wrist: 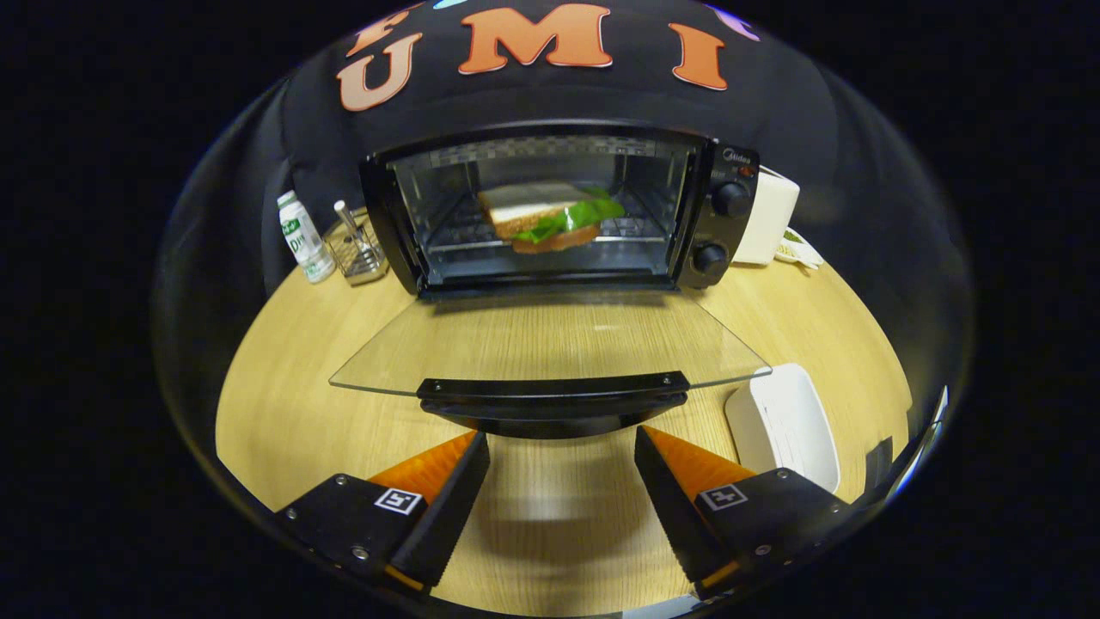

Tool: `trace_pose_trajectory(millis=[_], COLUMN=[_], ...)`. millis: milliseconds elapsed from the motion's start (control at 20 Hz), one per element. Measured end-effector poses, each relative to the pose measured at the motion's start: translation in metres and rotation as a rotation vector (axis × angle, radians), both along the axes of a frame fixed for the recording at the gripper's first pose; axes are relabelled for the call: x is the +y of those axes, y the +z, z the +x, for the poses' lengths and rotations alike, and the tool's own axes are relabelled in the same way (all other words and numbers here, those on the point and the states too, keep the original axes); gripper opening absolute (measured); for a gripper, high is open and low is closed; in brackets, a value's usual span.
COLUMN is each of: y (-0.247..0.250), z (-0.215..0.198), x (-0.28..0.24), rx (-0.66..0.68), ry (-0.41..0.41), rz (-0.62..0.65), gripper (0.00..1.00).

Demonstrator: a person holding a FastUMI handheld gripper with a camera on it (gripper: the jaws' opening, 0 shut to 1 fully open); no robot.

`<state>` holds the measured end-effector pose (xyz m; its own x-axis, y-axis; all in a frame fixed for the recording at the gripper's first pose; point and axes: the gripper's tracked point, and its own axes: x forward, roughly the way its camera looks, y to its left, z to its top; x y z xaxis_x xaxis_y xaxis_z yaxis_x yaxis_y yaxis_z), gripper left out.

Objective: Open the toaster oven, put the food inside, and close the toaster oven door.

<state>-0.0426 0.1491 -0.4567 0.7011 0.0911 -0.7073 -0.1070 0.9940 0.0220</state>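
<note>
**Gripper view: sandwich is in, door is still down**

The gripper (563,490) has its two fingers spread wide apart. Nothing is between them, just bare table (284,378). They sit low, just in front of the door handle (553,391), and they do not touch it.

The oven (559,206) stands at the back of the table. Its glass door (550,340) lies flat and open, sticking out toward the fingers. The sandwich (550,215) is inside on the rack, with green leaf hanging out between the bread. So the food part looks done. I think the only job left is to shut the door.

What could go wrong? The handle sits at the near edge of the door, right ahead of the fingers. To lift the door, the fingers must get under or around that handle. If they push on the clear glass, they may slip, because glass is smooth. If the door goes up too fast, it could bang and shake the sandwich on the rack.

A white dish (786,425) lies just beside the right finger and near the door's corner. A wide swing could knock it. A bottle (305,236) and a small holder (357,249) stand by the oven's left side, well away from the fingers.
</note>
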Motion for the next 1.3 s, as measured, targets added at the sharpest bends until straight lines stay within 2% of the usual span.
trace_pose_trajectory(millis=[200, 500, 850, 1050, 1300], y=[0.040, 0.061, 0.103, 0.169, 0.293], z=[0.043, 0.096, 0.109, 0.122, 0.128], x=[0.011, 0.025, 0.018, -0.010, -0.040], rx=[-0.087, -0.163, -0.199, -0.263, -0.410], ry=[-0.005, -0.004, 0.025, 0.031, 0.015], rz=[0.034, 0.031, 0.034, -0.012, 0.033], gripper=[1.00, 1.00, 1.00, 1.00, 1.00])
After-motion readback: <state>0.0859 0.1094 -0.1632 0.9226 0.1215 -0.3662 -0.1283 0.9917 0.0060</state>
